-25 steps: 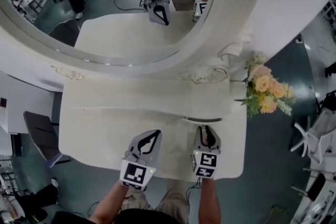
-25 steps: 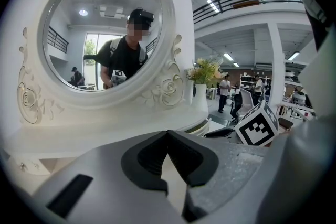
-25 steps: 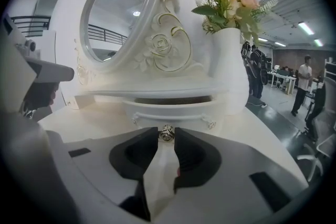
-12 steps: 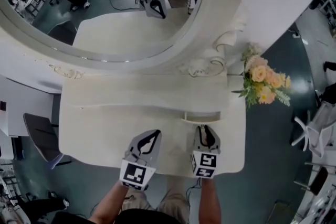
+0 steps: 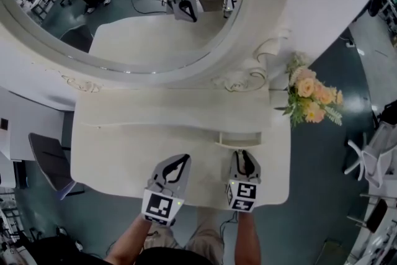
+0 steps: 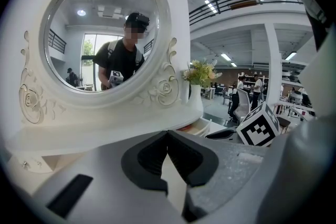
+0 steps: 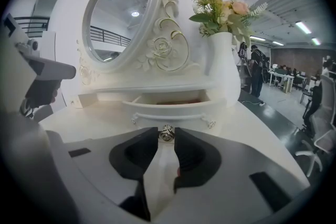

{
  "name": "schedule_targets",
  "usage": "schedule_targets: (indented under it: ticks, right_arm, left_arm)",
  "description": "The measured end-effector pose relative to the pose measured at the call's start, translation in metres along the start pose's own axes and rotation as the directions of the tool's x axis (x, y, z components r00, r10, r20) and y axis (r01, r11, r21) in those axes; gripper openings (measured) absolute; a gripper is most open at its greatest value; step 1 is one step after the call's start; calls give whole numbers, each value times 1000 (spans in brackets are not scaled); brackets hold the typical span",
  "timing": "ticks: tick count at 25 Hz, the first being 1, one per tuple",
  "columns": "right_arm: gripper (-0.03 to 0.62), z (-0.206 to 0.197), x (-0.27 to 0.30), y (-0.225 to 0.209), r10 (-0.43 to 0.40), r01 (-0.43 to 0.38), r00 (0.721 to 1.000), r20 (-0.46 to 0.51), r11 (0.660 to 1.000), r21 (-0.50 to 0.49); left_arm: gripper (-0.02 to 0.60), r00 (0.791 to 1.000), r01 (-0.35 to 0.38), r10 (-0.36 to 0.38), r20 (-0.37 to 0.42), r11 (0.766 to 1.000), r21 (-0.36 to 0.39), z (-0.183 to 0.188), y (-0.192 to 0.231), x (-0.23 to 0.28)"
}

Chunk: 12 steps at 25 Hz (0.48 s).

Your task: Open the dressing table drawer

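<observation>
The white dressing table (image 5: 118,152) has a small drawer (image 5: 239,139) under its mirror shelf, standing pulled out a little; in the right gripper view the drawer (image 7: 168,106) shows a dark gap behind its curved front. My right gripper (image 5: 243,155) is shut on the drawer's small metal knob (image 7: 167,134), which sits between the tips of the right gripper (image 7: 167,136). My left gripper (image 5: 183,159) hovers over the tabletop beside it, shut, and in its own view the left gripper (image 6: 167,135) holds nothing.
A big oval mirror (image 5: 124,9) in an ornate white frame rises behind the drawer. A vase of peach flowers (image 5: 310,99) stands at the table's right end, close to the drawer's right side (image 7: 226,55). A dark chair (image 5: 46,161) is left of the table.
The drawer shows a slightly wider opening than a second ago. The head view has shifted a little; both grippers have kept their places.
</observation>
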State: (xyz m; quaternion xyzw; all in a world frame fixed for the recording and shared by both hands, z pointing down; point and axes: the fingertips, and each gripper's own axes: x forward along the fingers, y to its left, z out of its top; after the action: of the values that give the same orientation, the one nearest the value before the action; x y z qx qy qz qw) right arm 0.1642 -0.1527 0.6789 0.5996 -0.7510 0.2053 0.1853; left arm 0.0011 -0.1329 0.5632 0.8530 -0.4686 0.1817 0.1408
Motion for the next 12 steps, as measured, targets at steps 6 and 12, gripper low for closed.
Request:
schedule_targets:
  ticks: [6, 12]
  right_arm:
    - [97, -2, -2, 1, -2, 2, 1000, 2, 1000, 3]
    - [97, 0, -4, 1, -5, 5, 1000, 6, 1000, -1]
  left_arm:
    - [3, 1000, 2, -2, 2, 1000, 7, 1, 1, 0]
    - [3, 1000, 7, -7, 2, 1000, 7, 2, 0, 0]
